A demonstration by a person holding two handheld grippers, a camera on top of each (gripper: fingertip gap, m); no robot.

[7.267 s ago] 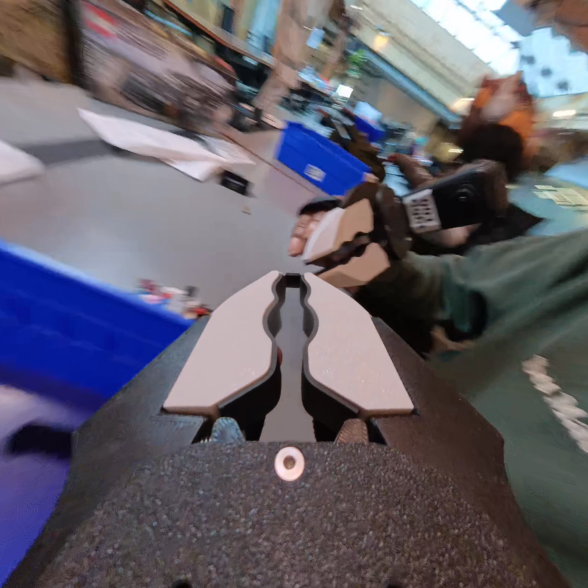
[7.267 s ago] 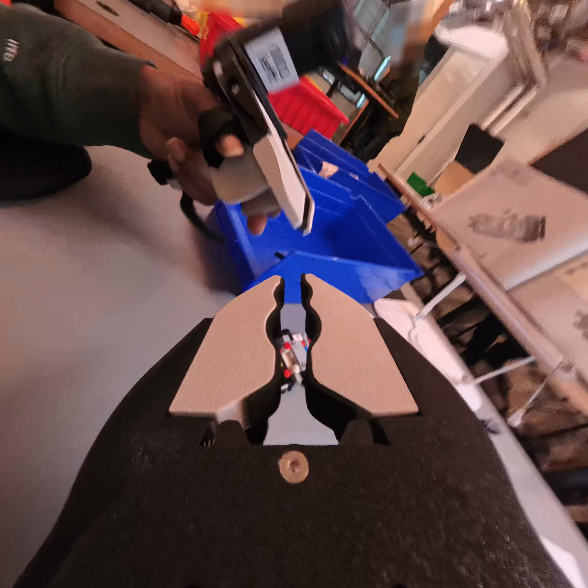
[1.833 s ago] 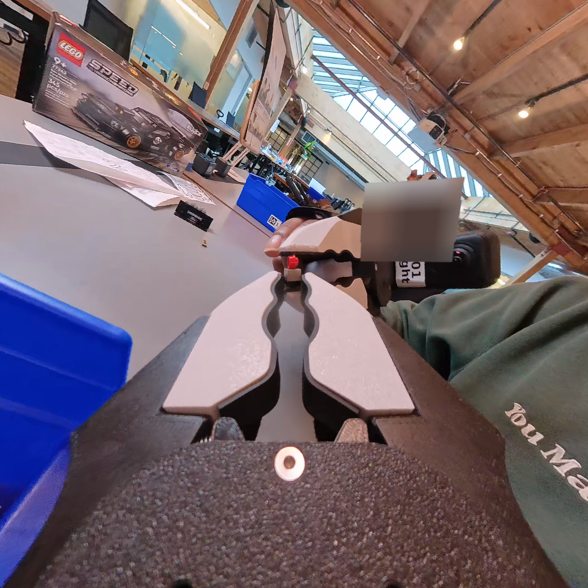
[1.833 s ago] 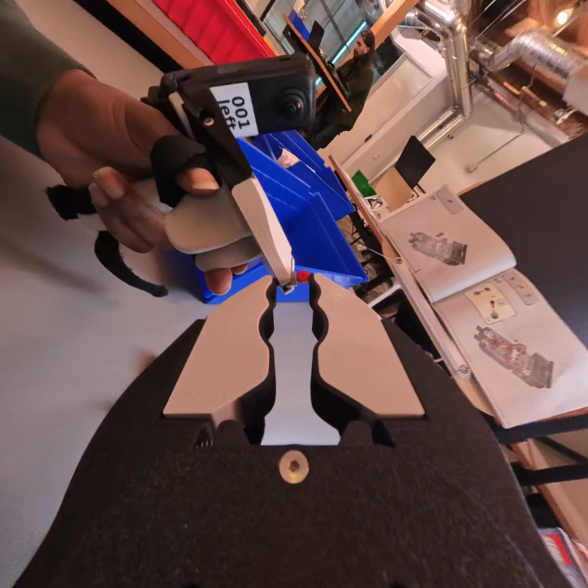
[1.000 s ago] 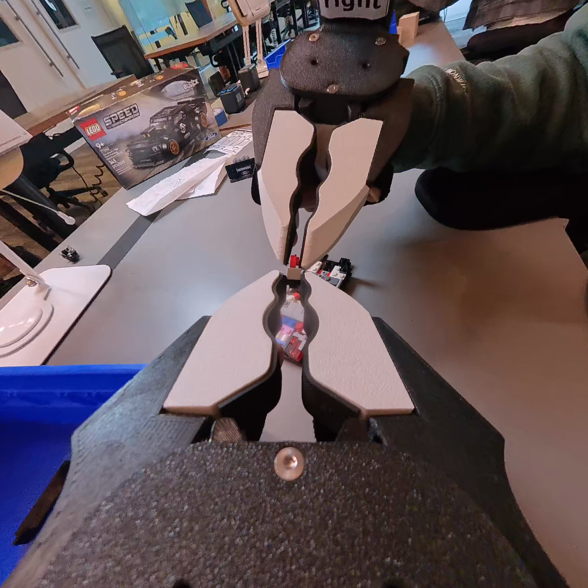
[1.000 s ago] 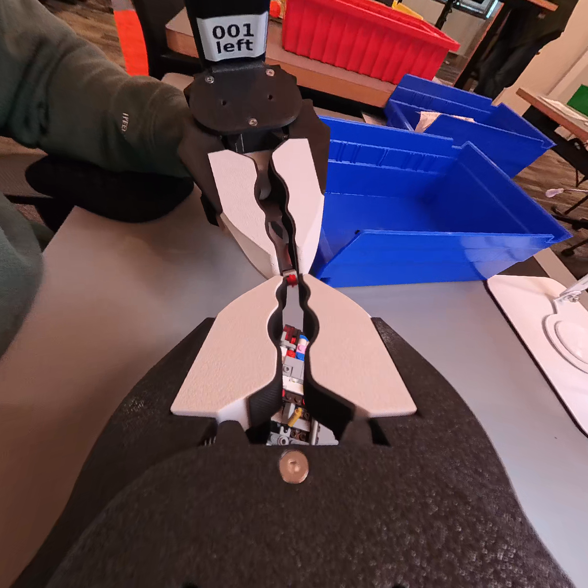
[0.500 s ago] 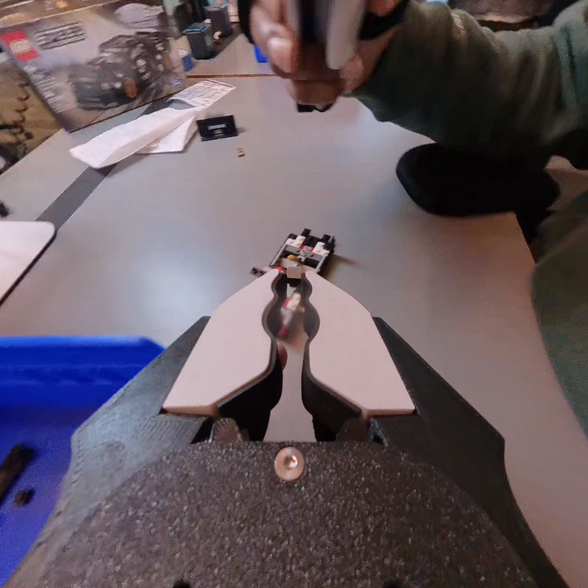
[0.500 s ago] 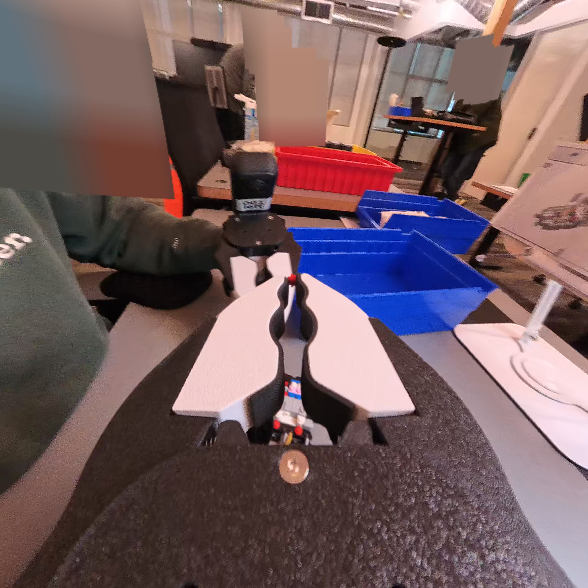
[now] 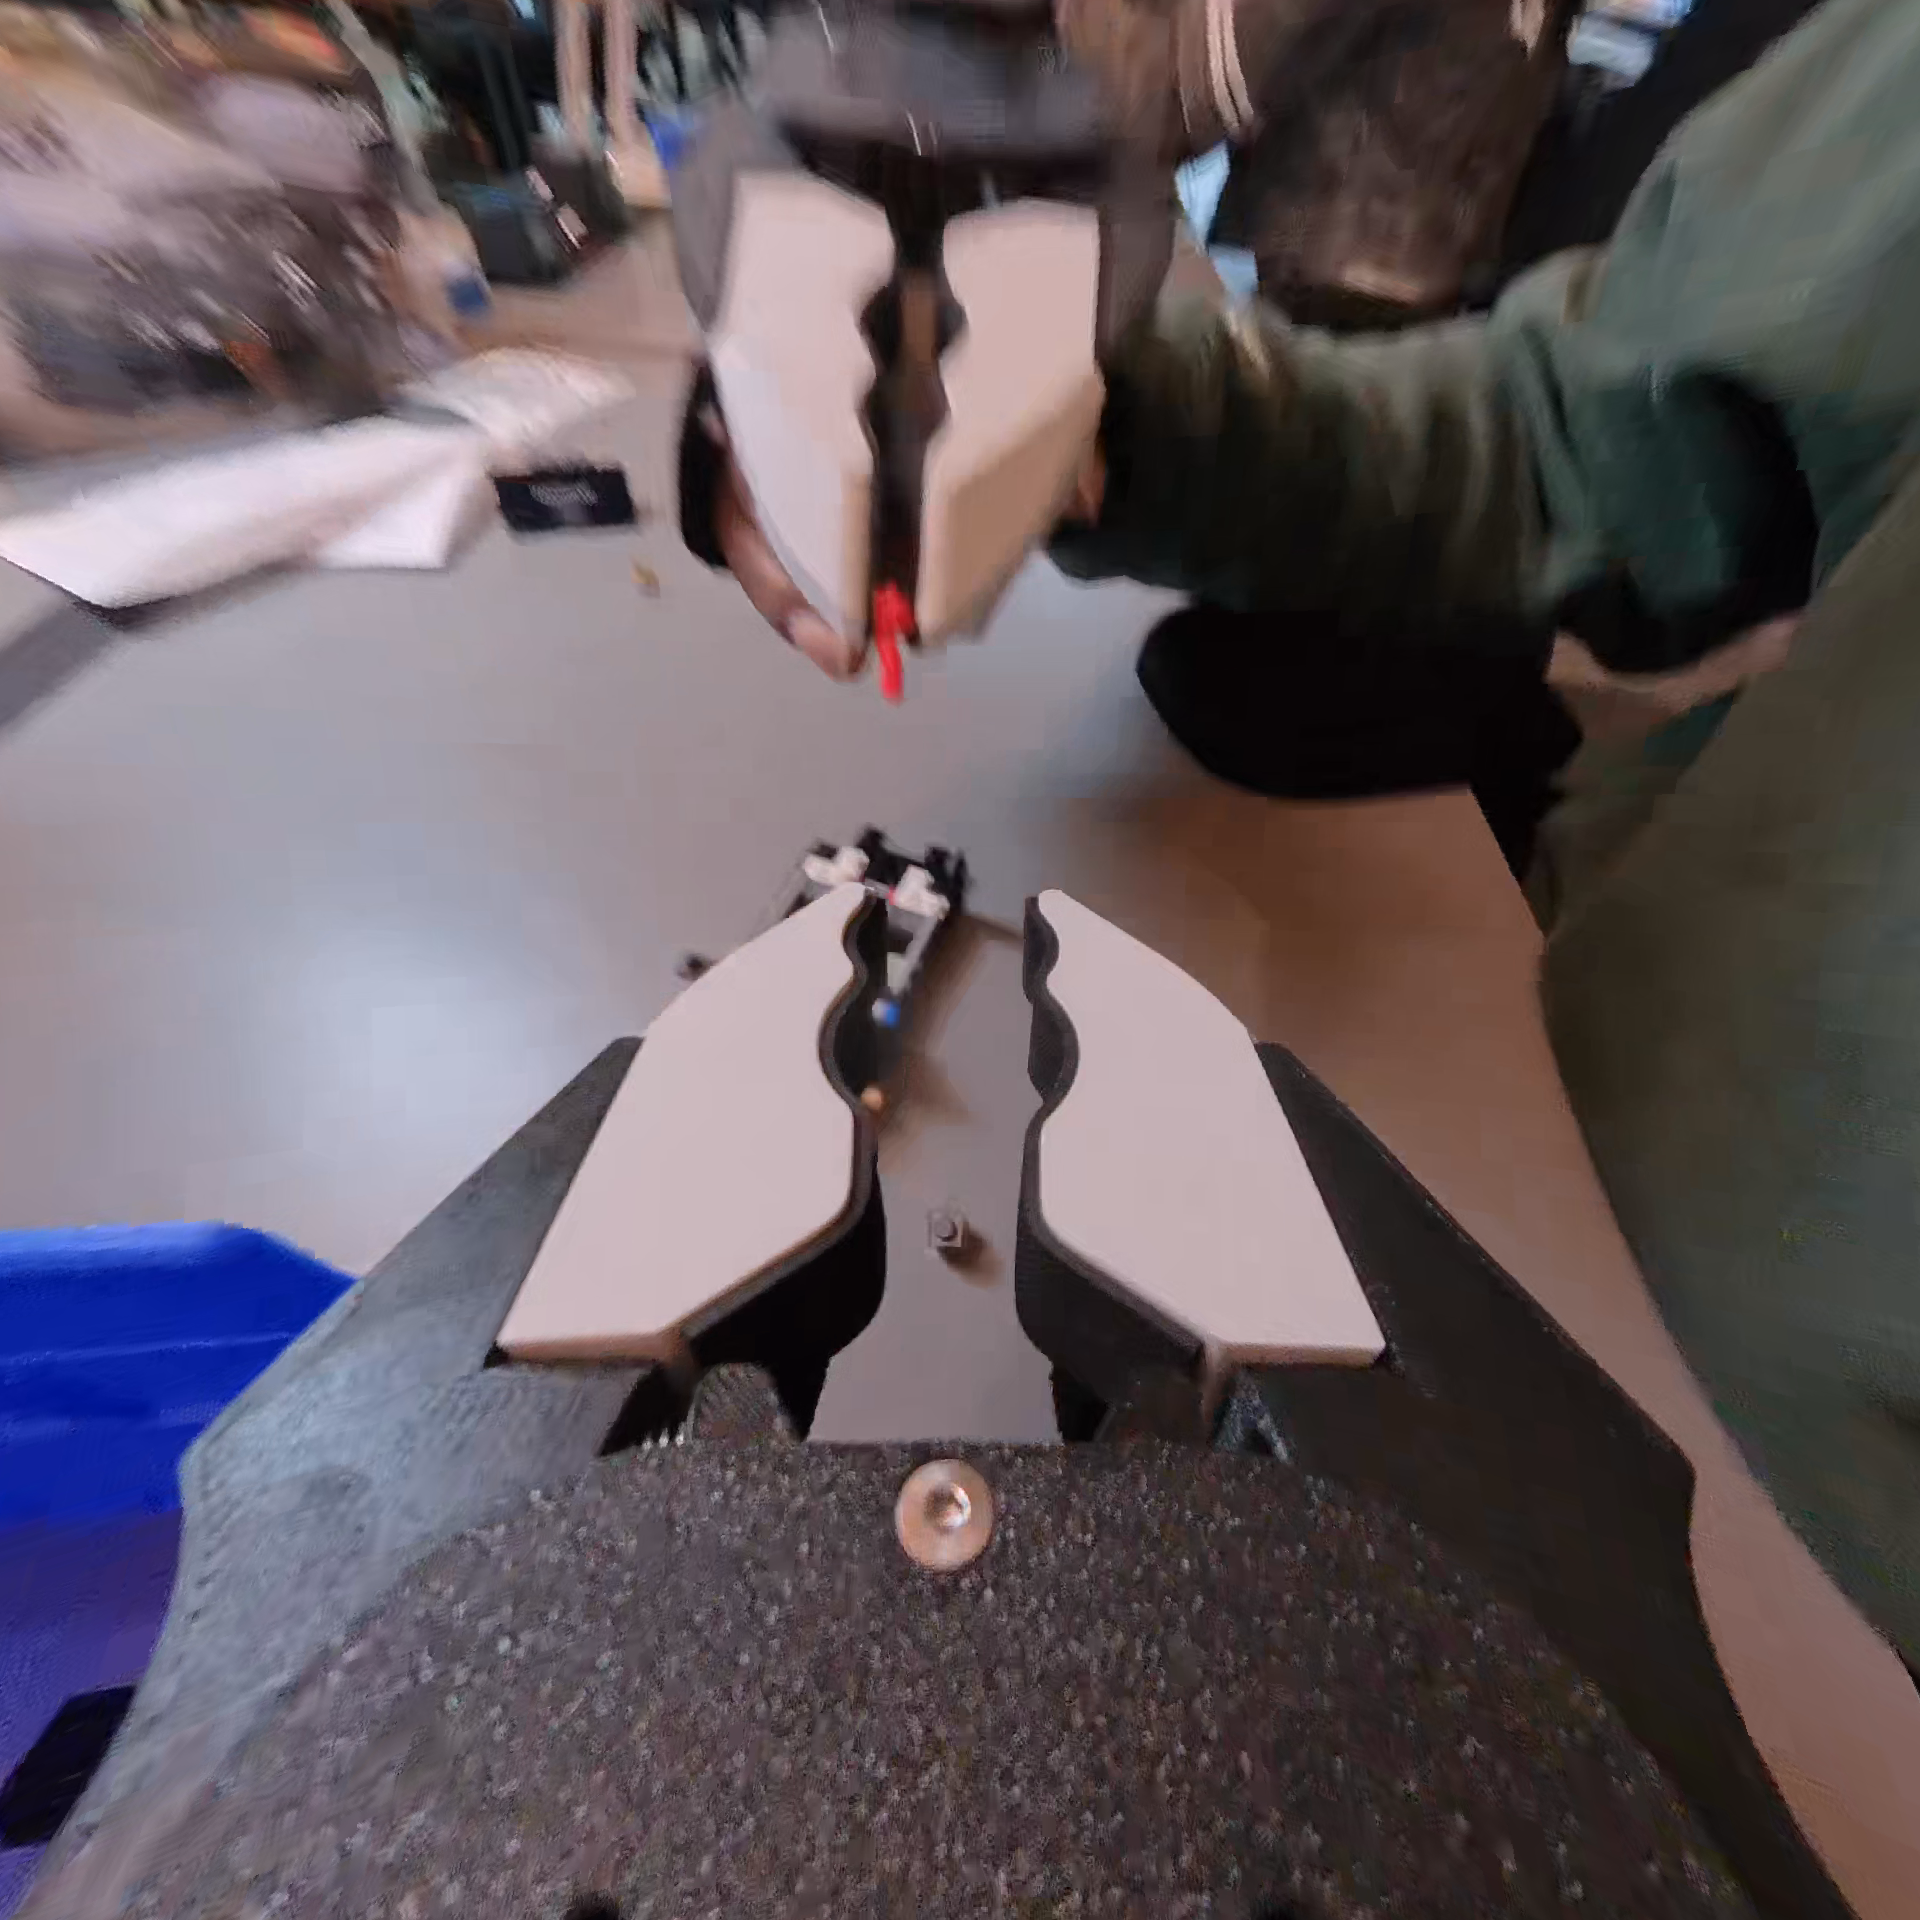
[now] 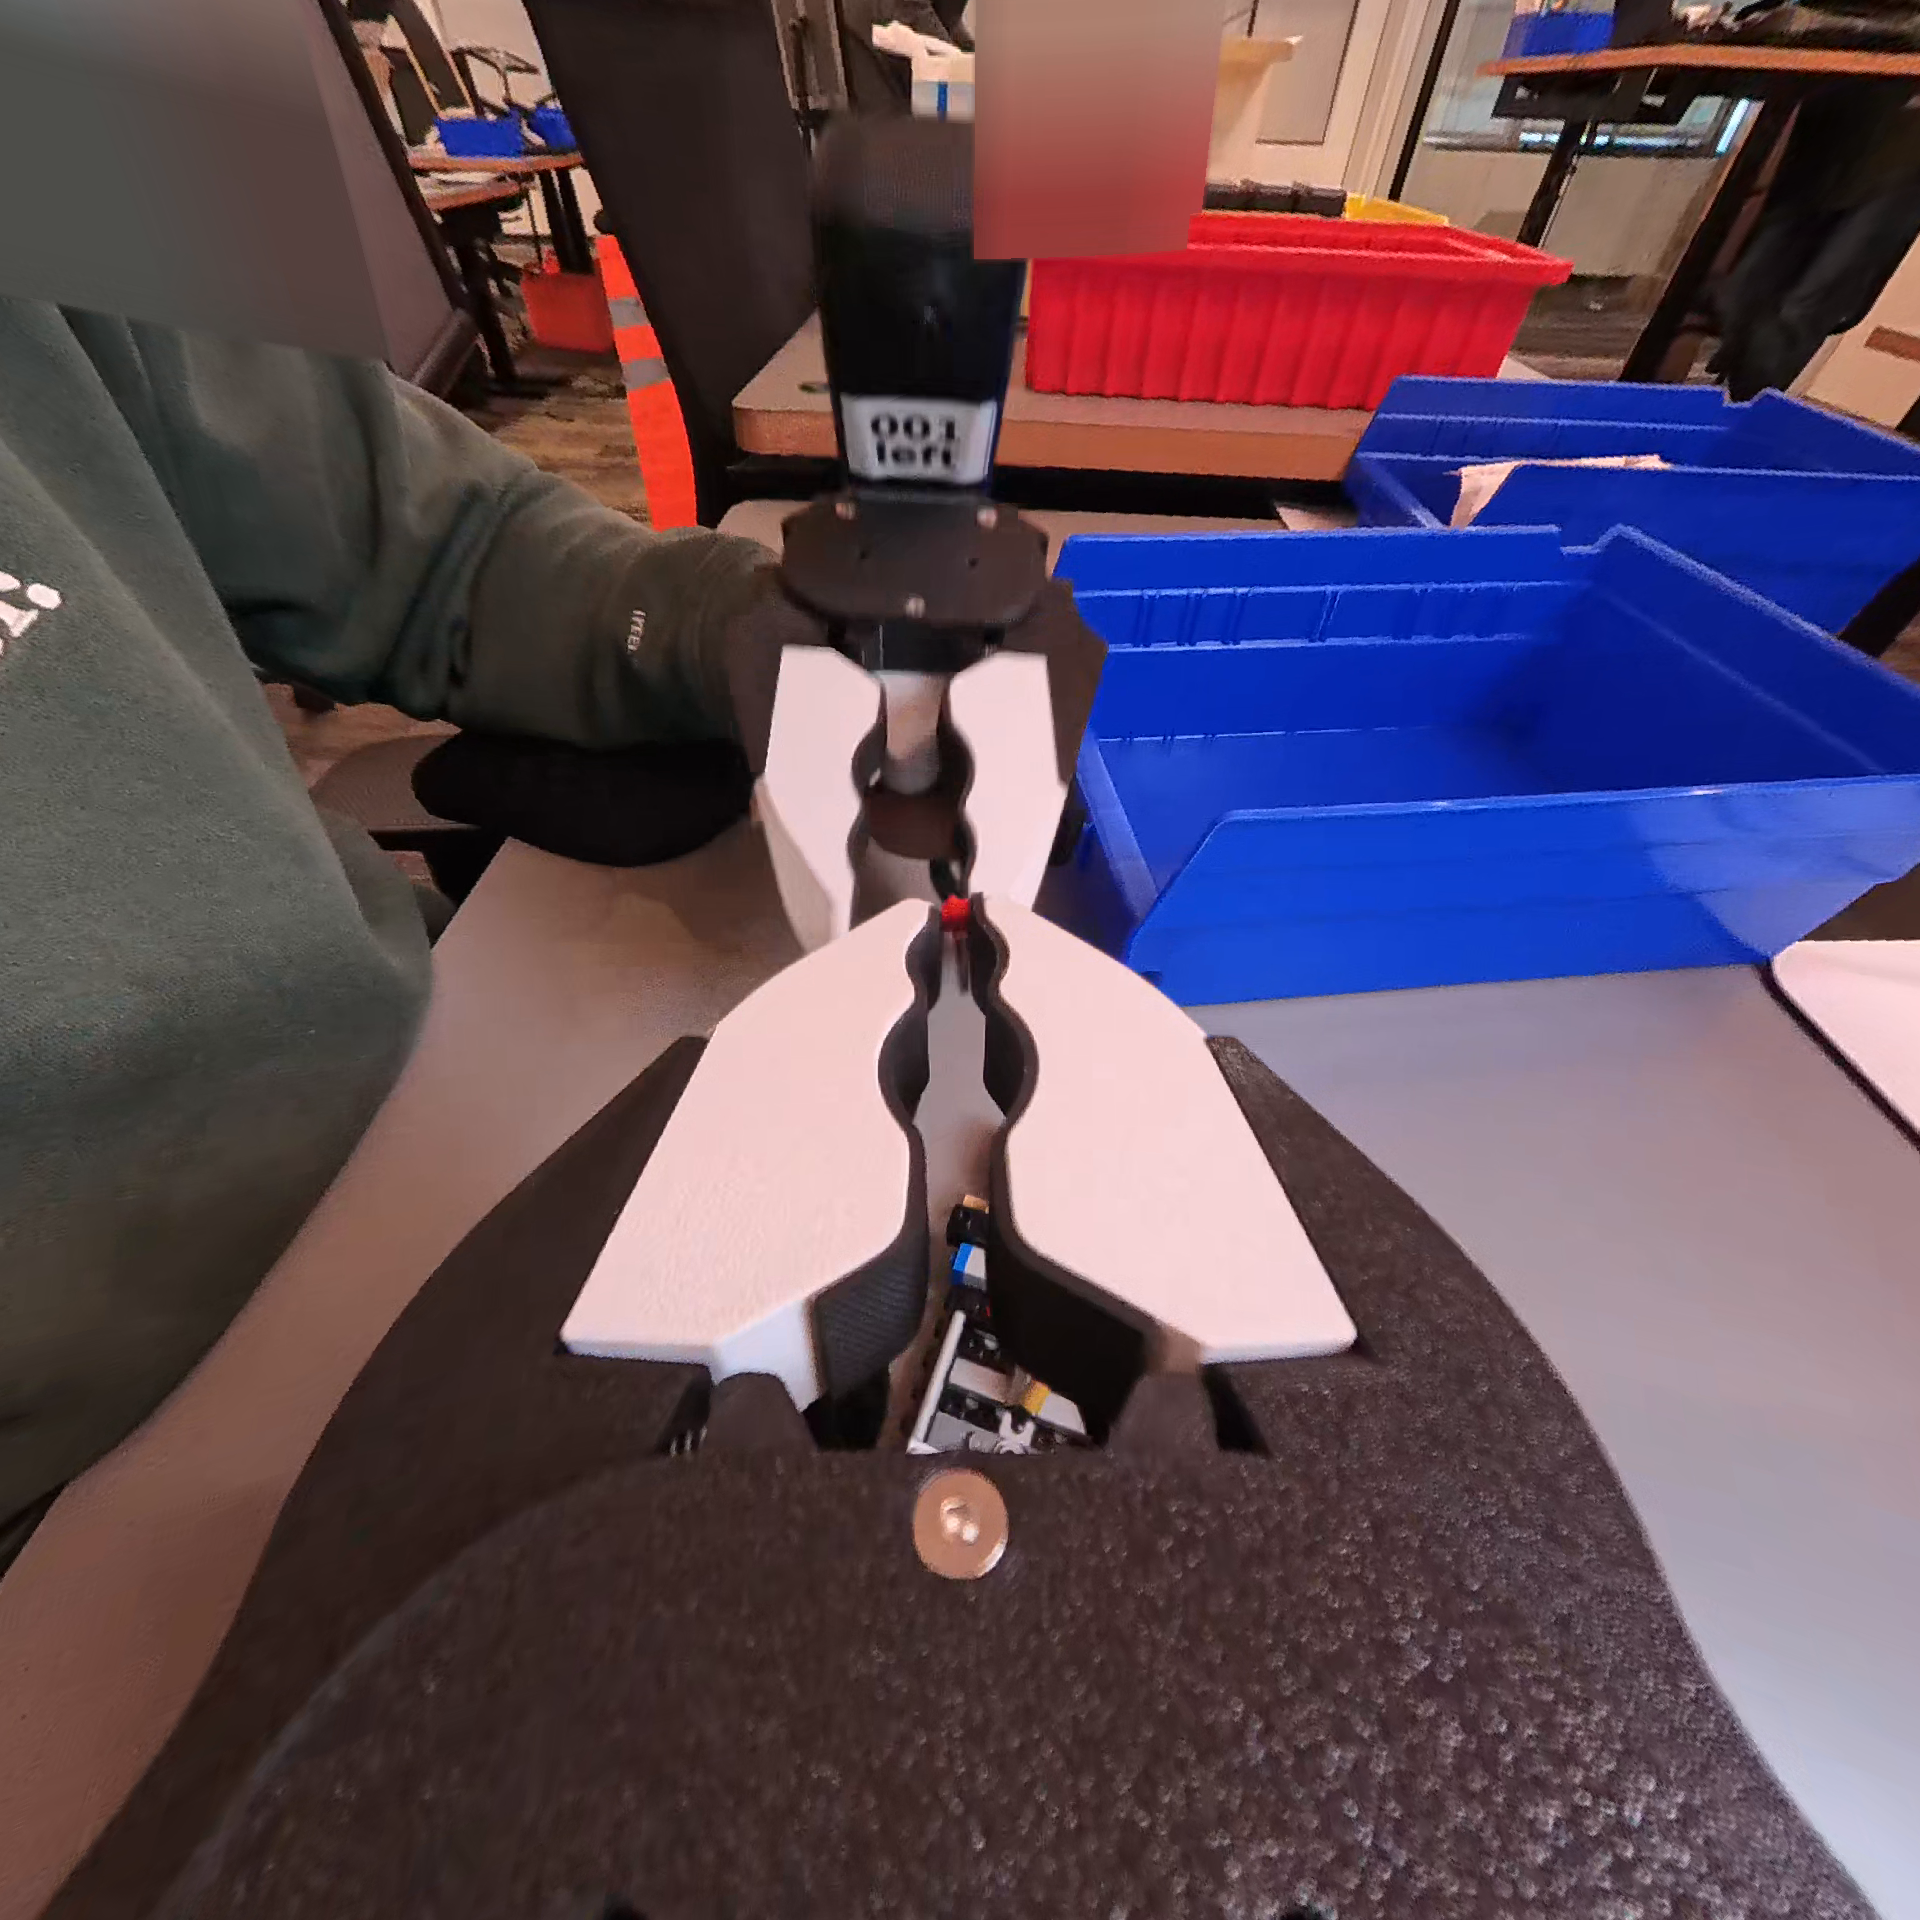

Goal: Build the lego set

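– Red plastic pin (image 10: 954, 914), small and thin: where is it?

– Nipped at the very tip of the right tongs (image 10: 961, 916), which are closed on it with only a sliver of a gap. Seen from the left wrist, the red plastic pin (image 9: 889, 646) pokes out below those tongs (image 9: 888, 613), in the air above the grey desk (image 9: 312, 987).

– And the left tongs (image 9: 945, 904)?

– Spread well apart and holding nothing. On the desk between their fingers lies a tiny grey one-stud brick (image 9: 945, 1231), touching neither finger.

– What lies just beyond?

– A long, low brick-built model in black, white and grey (image 9: 896, 899) lies on the desk. Its near end is hidden behind one finger. From the right wrist, the same model (image 10: 971, 1371) shows through the gap under the right tongs, and the left tongs (image 10: 912, 873) face them, tips close.

– Around them?

– A blue plastic bin (image 9: 104, 1351) sits beside the left tongs. The right wrist view shows it as an open-fronted bin (image 10: 1455, 883) near the desk's far edge. A dark green sleeve (image 9: 1455, 447) leads to the right tongs.

– Farther off?

– White paper sheets (image 9: 260, 499) and a small black card (image 9: 564, 499), blurred. Past the desk's far edge stand a second blue bin (image 10: 1662, 457) and a red ribbed bin (image 10: 1278, 322).
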